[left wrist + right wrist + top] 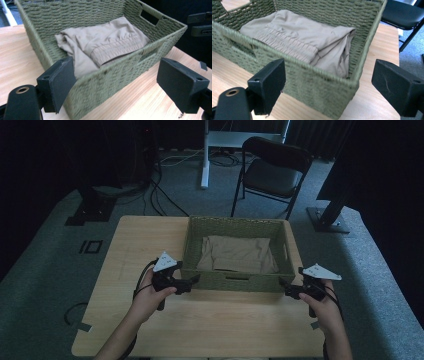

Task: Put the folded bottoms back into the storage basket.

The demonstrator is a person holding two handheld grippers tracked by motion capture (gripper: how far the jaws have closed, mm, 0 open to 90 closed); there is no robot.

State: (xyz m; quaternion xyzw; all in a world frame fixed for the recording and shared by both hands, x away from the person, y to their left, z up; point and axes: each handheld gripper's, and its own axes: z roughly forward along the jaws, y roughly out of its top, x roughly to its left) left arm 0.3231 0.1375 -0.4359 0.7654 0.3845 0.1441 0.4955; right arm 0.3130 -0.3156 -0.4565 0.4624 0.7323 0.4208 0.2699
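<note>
A green woven basket (235, 282) sits on the wooden table (130, 245), from the table's centre out toward twelve o'clock in the high view, with a handle slot cut into its near wall. Inside it lies a folded piece of tan clothing (237, 254) with a gathered elastic band, covering most of the basket floor; in the left gripper view the clothing (105, 43) lies with the band turned to the near wall, and in the right gripper view the clothing (307, 37) reaches almost to the corner. The left gripper (192, 281), held in the person's left hand (150, 297), is at the basket's eight o'clock corner, its tips just beside the near wall. Its jaws are spread wide, one at each side of that corner of the basket (105, 82), gripping nothing. The right gripper (285, 287), in the right hand (322, 307), is at the four o'clock corner, just beside the wall. Its jaws are also wide apart, straddling that corner of the basket (319, 87) and holding nothing. A black folding chair (272, 172) stands on the floor at twelve o'clock, beyond the table.
</note>
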